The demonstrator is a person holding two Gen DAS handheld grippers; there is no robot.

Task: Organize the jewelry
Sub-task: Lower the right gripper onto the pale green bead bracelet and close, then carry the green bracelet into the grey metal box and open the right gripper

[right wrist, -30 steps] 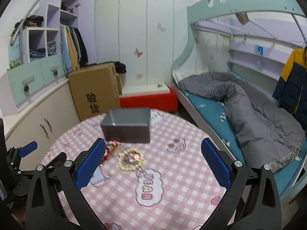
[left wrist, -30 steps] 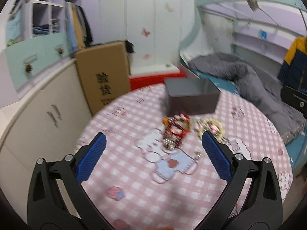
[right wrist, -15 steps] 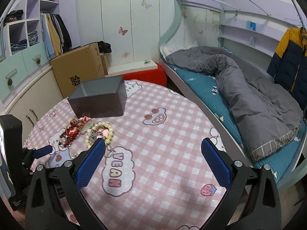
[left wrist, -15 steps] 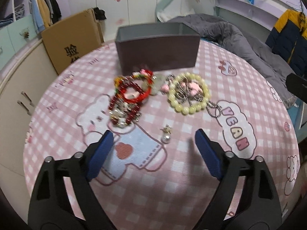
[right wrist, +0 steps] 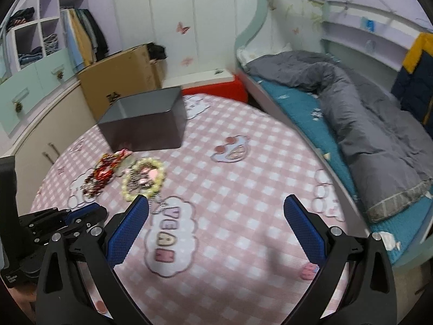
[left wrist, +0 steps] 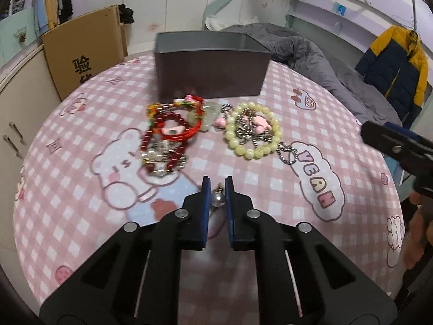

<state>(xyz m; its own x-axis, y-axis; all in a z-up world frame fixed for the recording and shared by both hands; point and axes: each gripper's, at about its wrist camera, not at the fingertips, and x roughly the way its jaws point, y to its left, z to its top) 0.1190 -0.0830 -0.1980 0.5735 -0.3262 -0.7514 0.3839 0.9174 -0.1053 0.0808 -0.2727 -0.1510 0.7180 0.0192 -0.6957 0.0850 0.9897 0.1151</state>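
Note:
My left gripper (left wrist: 217, 187) is shut on a small pearl earring (left wrist: 218, 198) low over the pink checked tablecloth (left wrist: 81, 189). Beyond it lie a pile of red bead bracelets (left wrist: 167, 140) and a pale yellow bead bracelet (left wrist: 253, 132) with a metal chain. An open dark grey box (left wrist: 211, 70) stands behind them. My right gripper (right wrist: 216, 216) is open and empty above the cloth, right of the jewelry (right wrist: 142, 176). The box (right wrist: 143, 124) and the left gripper (right wrist: 67, 219) also show in the right wrist view.
The round table's edge (right wrist: 338, 184) curves close to a bed with a grey duvet (right wrist: 365, 124). A cardboard box (left wrist: 81, 54) and cupboards stand behind the table at left. The right gripper (left wrist: 400, 149) shows at the right edge of the left wrist view.
My left gripper has moved forward and down and closed on the pearl earring. My right gripper has stayed open and shifted a little nearer the table.

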